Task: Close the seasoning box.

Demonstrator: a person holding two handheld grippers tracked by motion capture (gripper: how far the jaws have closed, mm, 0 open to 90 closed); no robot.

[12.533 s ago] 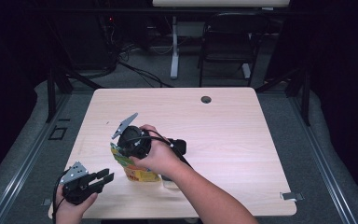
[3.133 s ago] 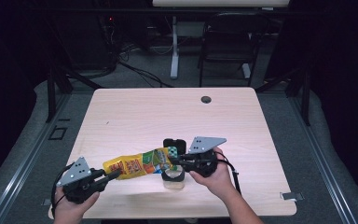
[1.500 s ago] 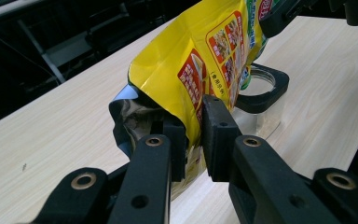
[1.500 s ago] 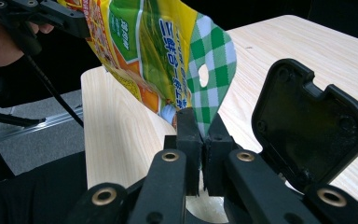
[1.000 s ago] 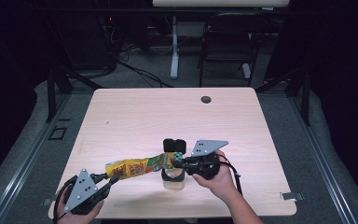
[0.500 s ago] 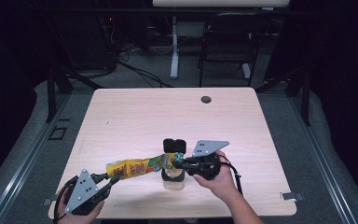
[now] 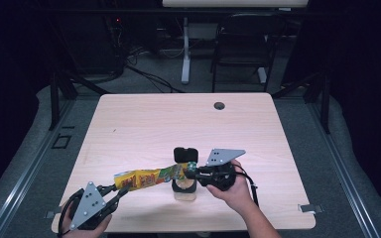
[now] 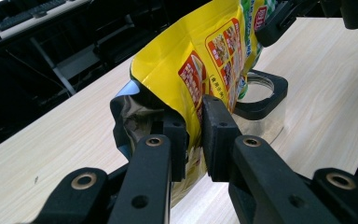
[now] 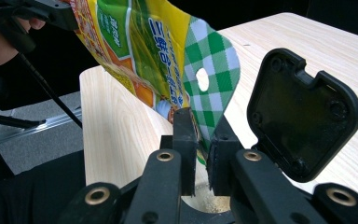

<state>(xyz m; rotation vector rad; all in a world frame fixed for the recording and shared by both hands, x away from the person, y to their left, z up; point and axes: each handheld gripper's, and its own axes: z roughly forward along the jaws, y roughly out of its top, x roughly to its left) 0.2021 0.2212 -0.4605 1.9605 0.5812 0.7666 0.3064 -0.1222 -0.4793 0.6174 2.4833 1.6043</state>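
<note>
A yellow printed pouch [image 7: 146, 177] hangs stretched between both grippers above the table. My left gripper [image 7: 120, 190] is near the front left edge, shut on the pouch's silver-lined bottom end [image 8: 205, 56]. My right gripper [image 7: 188, 173] holds the green checked top end [image 9: 205, 70] over a clear jar [image 7: 184, 191]. The jar's black flip lid [image 7: 184, 154] stands open. The right jaws have just been opening a little, and the pouch's edge is still pinched between the pads [image 9: 186, 135]. The jar's black rim [image 8: 261, 93] lies just below the pouch.
The light wood table [image 7: 154, 124] has a small round cable hole [image 7: 220, 105] at the back. Beyond the far edge stand a chair [image 7: 243, 49] and a white desk leg [image 7: 185, 49], with cables on the dark floor.
Early on, the right gripper held the pouch left of centre and the left gripper stood apart. Now both hold it over the jar. Nothing has visibly moved in the last second.
</note>
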